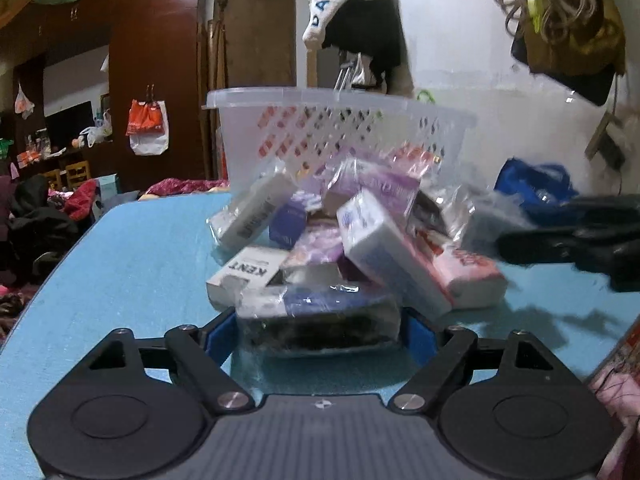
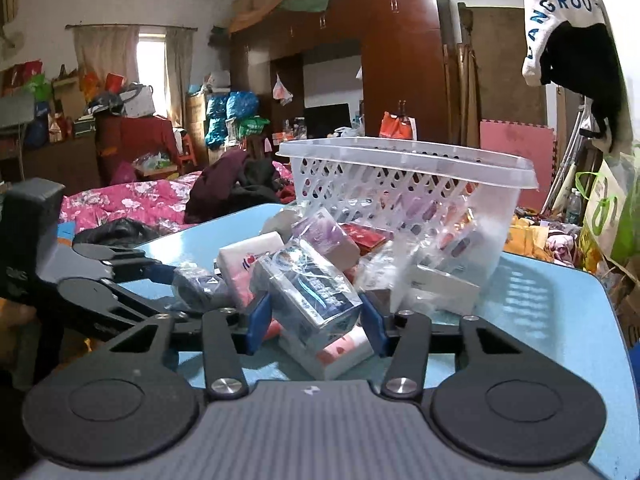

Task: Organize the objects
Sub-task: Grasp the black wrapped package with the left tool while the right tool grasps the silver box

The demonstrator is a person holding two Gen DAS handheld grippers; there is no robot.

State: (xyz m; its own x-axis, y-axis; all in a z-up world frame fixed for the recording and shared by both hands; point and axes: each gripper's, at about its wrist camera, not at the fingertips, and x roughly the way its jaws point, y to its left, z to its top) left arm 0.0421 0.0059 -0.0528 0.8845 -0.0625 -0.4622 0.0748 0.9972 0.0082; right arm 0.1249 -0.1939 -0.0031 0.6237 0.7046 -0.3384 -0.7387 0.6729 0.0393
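The blue desk [image 1: 120,264] carries the whole job: a clear perforated basket [image 2: 404,184] stands at its far side, and a loose heap of small wrapped packets [image 1: 360,232] lies directly in front of the basket, between it and both grippers. Some packets are visible through the basket wall; most remain on the desk, so the sorting is judged incomplete. The left gripper [image 1: 320,330] sits at the near edge of the heap with its jaws wide apart, one blue pad either side of a dark film-wrapped packet [image 1: 324,320]. That packet lies flat with its long axis running left to right, across the gap between the jaws; the pads appear to be at its ends, but firm contact cannot be confirmed. The right gripper [image 2: 314,320] is on the right side of the heap, jaws partly closed around a silver-and-blue wrapped box [image 2: 308,292], which stands tilted on a pink-and-white packet [image 2: 344,354]. The left pad looks to be against the box; the right pad is at its edge, and full pressure there is uncertain. Each hand is nearest its own item. The basket lies straight beyond and above both, so the coming move is judged to be a lift clear of the heap, then forward over the rim.
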